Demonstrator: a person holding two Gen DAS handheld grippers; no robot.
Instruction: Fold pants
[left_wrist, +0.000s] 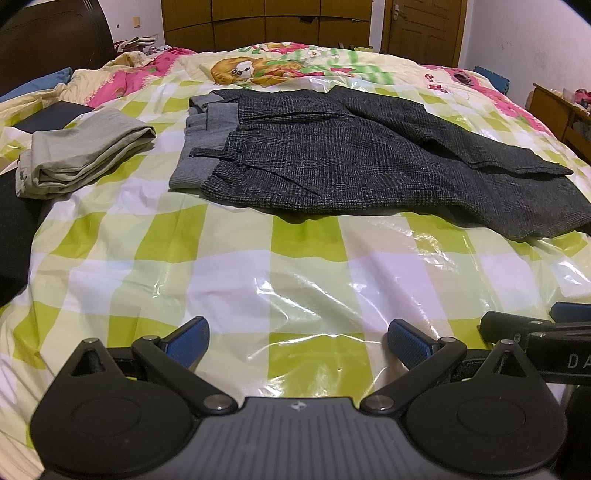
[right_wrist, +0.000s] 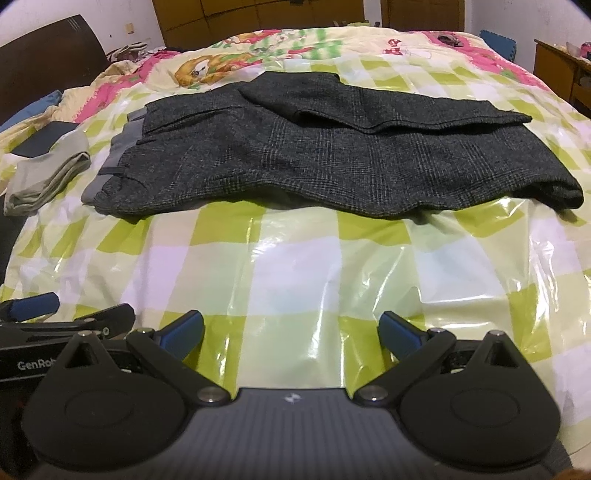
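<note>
Both tongs held low over the glossy checked plastic sheet (right_wrist: 295, 258), side by side: left gripper (left_wrist: 297, 341) spread wide and empty, right gripper (right_wrist: 291, 332) likewise spread and empty. Dark checked pants (right_wrist: 314, 155) well ahead of both sets of fingertips, lying flat across the sheet, waistband (left_wrist: 207, 147) ahead and to the left of the tongs, one leg doubled back on top toward the right. Folded grey garment (left_wrist: 81, 151) far ahead-left, apart from the pants. Probable hazards: thick layered wool slipping from a shallow pinch; a pad catching only the top layer, so that the fold drags askew; the slick sheet bunching or lifting with the cloth if pinched along with it. Not determinable: number of layers at the right-hand fold, state of the far edge of the pants, hem ends beneath the doubled leg. Left margin of bed (left_wrist: 92, 92) cut off by fisheye vignette; dark mass at far left unidentified.
</note>
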